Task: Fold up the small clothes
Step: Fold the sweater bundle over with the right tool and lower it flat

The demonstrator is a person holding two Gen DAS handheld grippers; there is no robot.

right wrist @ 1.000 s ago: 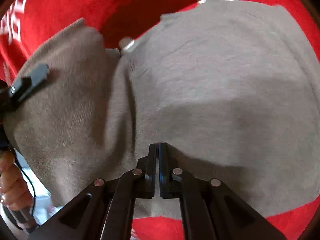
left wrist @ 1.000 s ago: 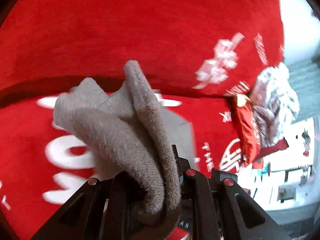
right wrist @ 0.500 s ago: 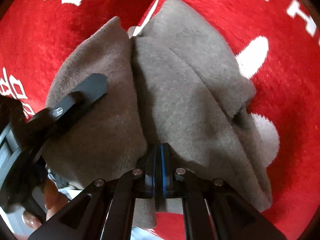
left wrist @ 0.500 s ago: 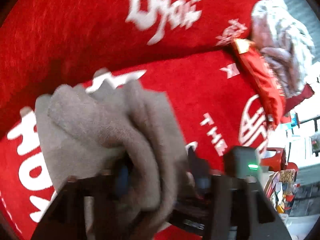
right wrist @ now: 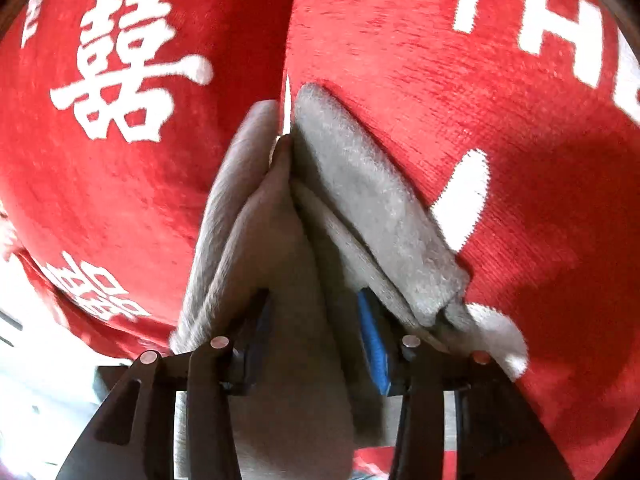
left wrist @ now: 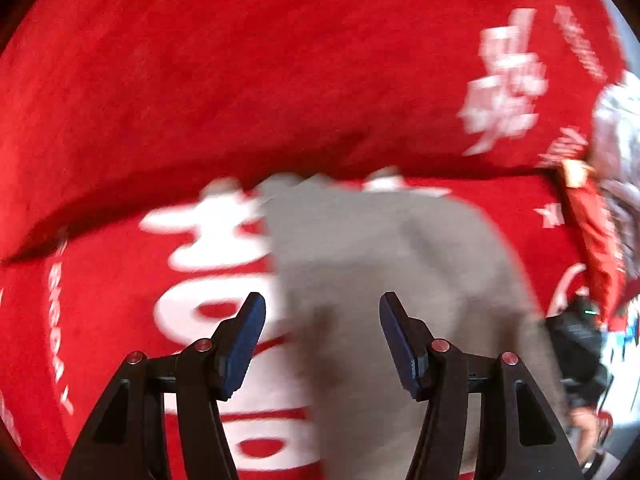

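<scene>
- Below the left hand-held gripper point(left wrist: 322, 316), a grey knitted garment point(left wrist: 392, 280) lies spread on a red cloth with white lettering point(left wrist: 240, 80); this view is blurred.
- Its two fingers stand well apart, with dark blue pads point(left wrist: 246, 344), and nothing is pinched between them; whether the tips touch the garment I cannot tell.
- Part of the garment shows in the gap between the fingers, and the white letters of the cloth show beside the left one.
- At the right edge of that view sit a red packet point(left wrist: 596, 240) and a pale crumpled bundle point(left wrist: 616, 148), well apart from the garment.
- Seen from the right wrist, the right hand-held gripper point(right wrist: 316, 320) has its jaws opening, with folds of the same garment point(right wrist: 360, 184) between them.
- Several grey layers are stacked edge-on there; one thick fold lies over the finger with the blue pad point(right wrist: 370, 340).
- Whether the pads are pressing the fabric is hard to tell, as cloth hides most of both.
- Around the garment in this view the red cloth point(right wrist: 480, 120) carries large white characters and letters.
- A dark gap in the red cloth runs up from the garment's far tip.
</scene>
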